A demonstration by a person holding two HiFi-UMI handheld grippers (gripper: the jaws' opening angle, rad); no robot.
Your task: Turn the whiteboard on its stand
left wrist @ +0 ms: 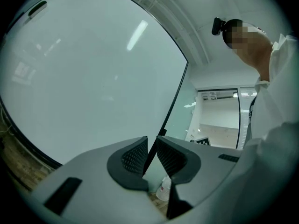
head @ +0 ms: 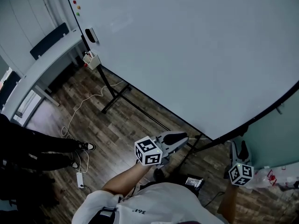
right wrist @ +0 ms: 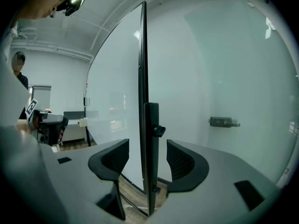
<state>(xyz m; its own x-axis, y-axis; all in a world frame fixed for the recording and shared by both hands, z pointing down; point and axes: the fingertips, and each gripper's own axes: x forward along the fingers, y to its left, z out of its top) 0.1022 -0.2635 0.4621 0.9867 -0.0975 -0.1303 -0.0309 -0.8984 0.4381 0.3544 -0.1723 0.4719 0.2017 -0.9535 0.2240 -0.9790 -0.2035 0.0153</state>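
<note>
Wood-plank floor point(head: 117, 125) spreads under a big whiteboard point(head: 187, 45) that stands upright on its black stand point(head: 114, 94). In the head view the board's long axis runs level from 10 o'clock, far off, to 5 o'clock, close to the person, and its white face is turned toward 8 o'clock. Its near end is close to a frosted glass wall point(right wrist: 233, 69). Toward 9 o'clock the floor has more room, as far as a white tabletop point(head: 51, 59), a loose cable point(head: 79, 113) and a person in black point(head: 28, 148). A small box point(head: 91, 59) hangs at the board's far lower corner; I cannot make out what is in it.

The left hand-held gripper point(left wrist: 152, 143) has its jaws a thin slit apart and holds nothing, with the board's black edge lining up in the slit. The right hand-held gripper point(right wrist: 147, 155) is wide open, its jaws either side of the board's edge and the stand's post point(right wrist: 151, 120), touching neither.
</note>
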